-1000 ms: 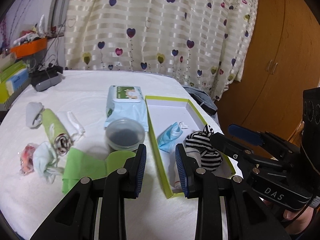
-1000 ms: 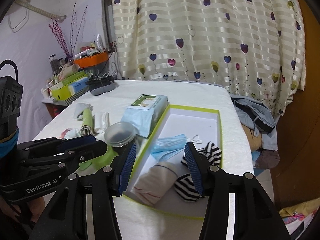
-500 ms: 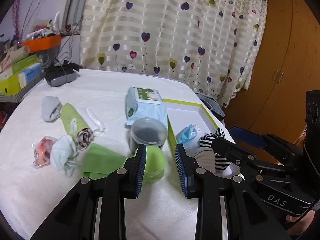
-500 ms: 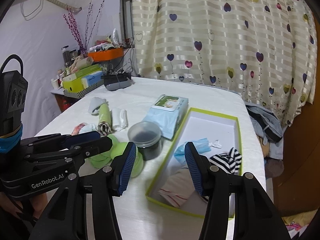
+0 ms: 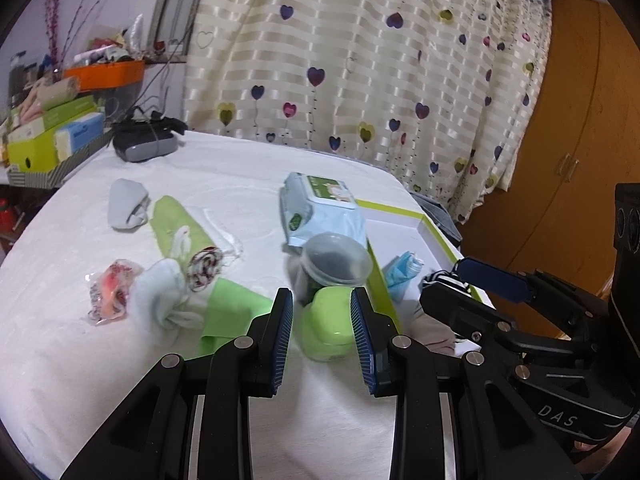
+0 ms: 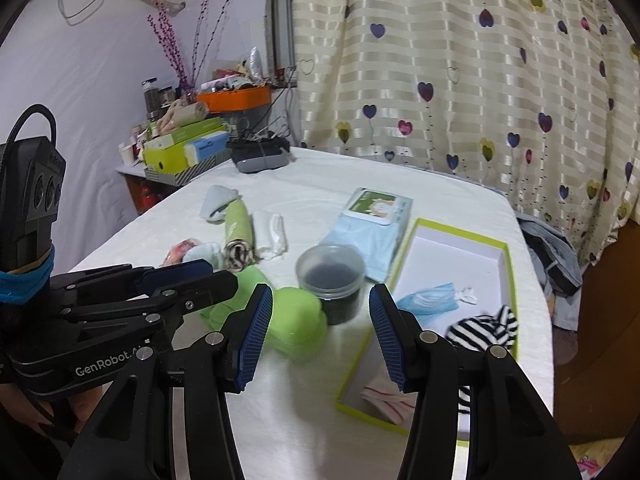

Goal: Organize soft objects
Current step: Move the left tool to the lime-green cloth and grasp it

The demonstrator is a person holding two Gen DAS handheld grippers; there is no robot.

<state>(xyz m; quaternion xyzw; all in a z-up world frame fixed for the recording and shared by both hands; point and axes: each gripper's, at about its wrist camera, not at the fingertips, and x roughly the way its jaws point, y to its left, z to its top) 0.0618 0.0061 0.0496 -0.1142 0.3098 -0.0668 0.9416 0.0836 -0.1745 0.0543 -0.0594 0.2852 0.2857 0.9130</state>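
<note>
Green-rimmed box on the white desk holds a striped sock; left of it lies a lime cloth. Left tongs and right tongs gape empty.

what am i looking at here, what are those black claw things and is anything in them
Those are two hand-held grippers, one in each of a person's hands, each with a camera looking along its fingers. One picture comes from the left gripper, the other from the right gripper. Both are open and hold nothing. On the white table lie rolled cloths and socks, a wipes pack, a lidded tub and a green case. The green-rimmed box holds a blue mask and a striped sock.
</note>
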